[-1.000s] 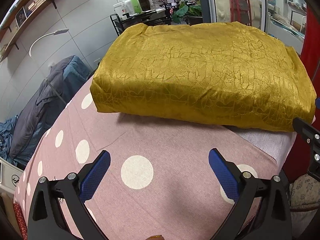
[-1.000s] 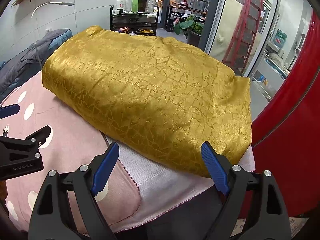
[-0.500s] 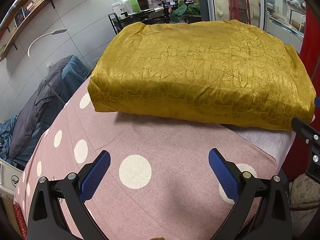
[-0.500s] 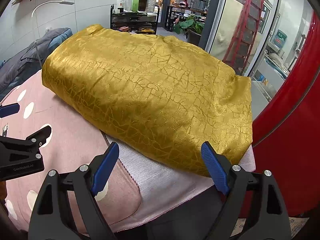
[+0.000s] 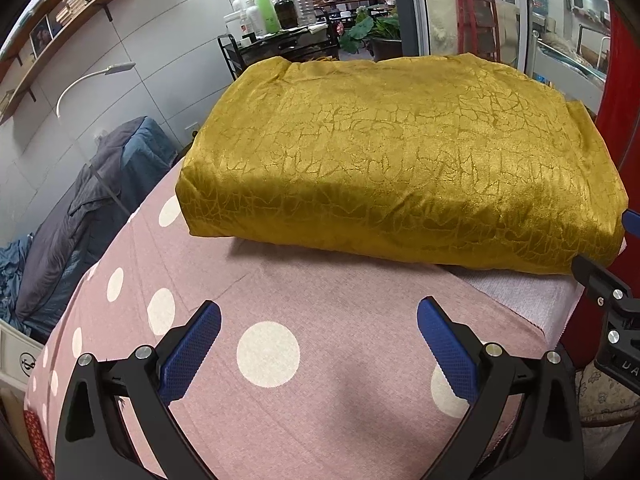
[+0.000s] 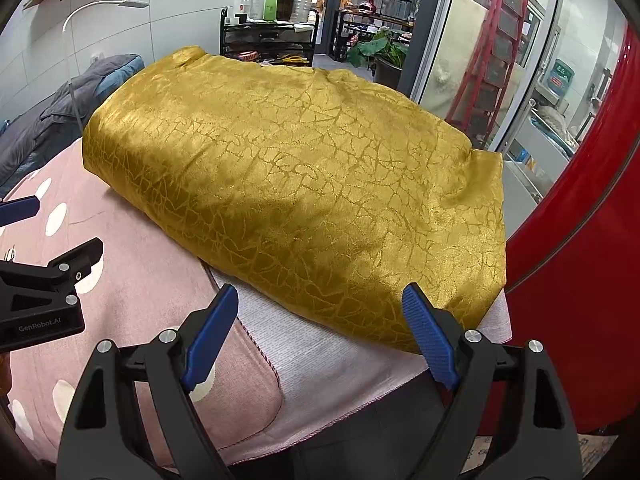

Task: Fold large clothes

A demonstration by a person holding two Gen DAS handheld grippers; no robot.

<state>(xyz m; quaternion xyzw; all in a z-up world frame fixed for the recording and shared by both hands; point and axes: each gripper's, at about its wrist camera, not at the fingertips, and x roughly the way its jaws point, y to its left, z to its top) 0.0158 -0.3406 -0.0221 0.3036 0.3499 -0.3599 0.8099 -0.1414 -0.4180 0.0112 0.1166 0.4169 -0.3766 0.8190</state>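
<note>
A folded golden cloth (image 5: 400, 168) with a crackle pattern lies as a thick block on the far half of a pink polka-dot surface (image 5: 304, 304). My left gripper (image 5: 318, 334) hovers open over the bare pink cover, short of the cloth's near edge, with nothing between its blue pads. In the right wrist view the same golden cloth (image 6: 296, 184) fills the middle. My right gripper (image 6: 320, 320) stands open just before the cloth's near right corner, its pads apart and holding nothing. The left gripper's black body (image 6: 44, 292) shows at that view's left edge.
A pale grey sheet (image 6: 320, 356) lies under the cloth at the surface's right end. A red panel (image 6: 580, 272) stands close on the right. Dark bedding (image 5: 92, 208) is piled at left. Behind are a black cart with bottles (image 5: 276, 36), a plant and a red ladder (image 6: 492, 56).
In the left wrist view the cloth has shifted slightly left and up. Both grippers stay open as before.
</note>
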